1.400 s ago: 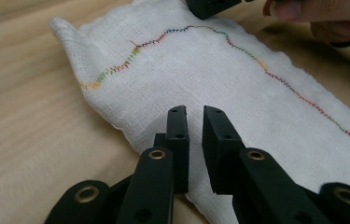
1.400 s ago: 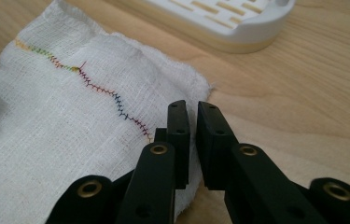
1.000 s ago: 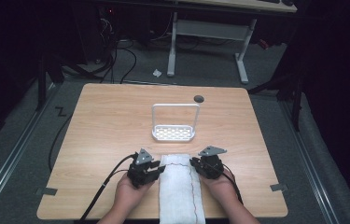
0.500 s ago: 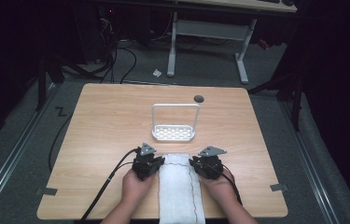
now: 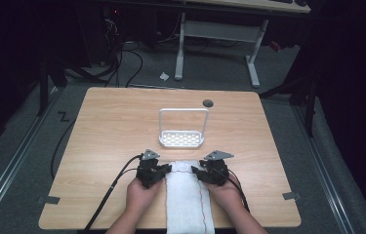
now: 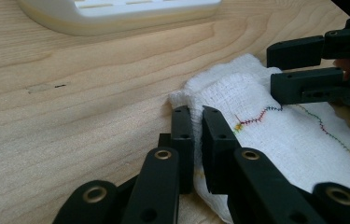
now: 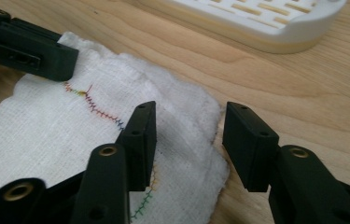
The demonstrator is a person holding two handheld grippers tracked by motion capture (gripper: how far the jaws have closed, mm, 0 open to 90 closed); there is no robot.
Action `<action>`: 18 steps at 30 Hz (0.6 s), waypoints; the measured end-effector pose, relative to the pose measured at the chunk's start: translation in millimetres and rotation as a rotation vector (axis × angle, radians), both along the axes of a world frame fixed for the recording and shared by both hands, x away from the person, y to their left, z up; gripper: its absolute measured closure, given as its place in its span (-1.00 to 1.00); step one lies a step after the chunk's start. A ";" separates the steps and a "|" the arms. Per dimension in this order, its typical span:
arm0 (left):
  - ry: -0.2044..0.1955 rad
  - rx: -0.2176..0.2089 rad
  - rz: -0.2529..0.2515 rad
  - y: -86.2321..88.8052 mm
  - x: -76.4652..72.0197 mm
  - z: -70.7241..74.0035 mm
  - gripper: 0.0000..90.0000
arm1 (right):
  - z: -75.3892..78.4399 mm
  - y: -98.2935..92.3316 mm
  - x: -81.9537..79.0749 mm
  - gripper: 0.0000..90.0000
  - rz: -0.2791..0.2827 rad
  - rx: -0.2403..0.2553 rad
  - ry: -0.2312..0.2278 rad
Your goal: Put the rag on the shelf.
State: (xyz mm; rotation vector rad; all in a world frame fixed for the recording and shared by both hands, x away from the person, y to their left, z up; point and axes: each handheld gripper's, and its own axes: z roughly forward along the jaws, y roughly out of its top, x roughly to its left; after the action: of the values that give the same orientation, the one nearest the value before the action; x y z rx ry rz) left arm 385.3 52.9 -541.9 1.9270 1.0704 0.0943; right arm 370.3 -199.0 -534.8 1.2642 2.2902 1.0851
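Currently my left gripper (image 6: 196, 116) is pinched on the left edge of the white cloth (image 5: 189, 200), which lies flat at the table's (image 5: 112, 141) near edge. My right gripper (image 7: 189, 126) has just been opening; its jaws straddle the right edge without pressing. Risk noted: a one-sided pull would drag and skew the cloth toward the white rack (image 5: 182, 139).

One white cloth (image 5: 189, 197) at six o'clock, one white rack (image 5: 182, 129) at the middle, two grippers, left (image 5: 163, 170) and right (image 5: 198, 171).
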 end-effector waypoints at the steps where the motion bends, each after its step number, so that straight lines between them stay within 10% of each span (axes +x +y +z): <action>1: 0.000 0.000 -0.001 0.0 -0.1 0.0 0.87 | -0.3 0.7 0.0 0.31 0.009 -0.002 -0.006; 8: -0.002 0.000 -0.002 0.2 -0.6 0.0 0.87 | -0.8 1.8 -1.7 0.70 0.044 0.028 0.016; 18: -0.009 0.007 0.004 0.1 -1.0 0.3 0.87 | -1.2 -8.4 -6.1 0.66 0.066 0.053 0.030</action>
State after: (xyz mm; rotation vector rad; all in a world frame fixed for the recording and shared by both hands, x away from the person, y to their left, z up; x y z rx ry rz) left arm 384.3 53.0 -541.6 1.9290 1.0688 0.1085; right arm 364.2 -207.4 -536.0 1.2402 2.3549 1.1639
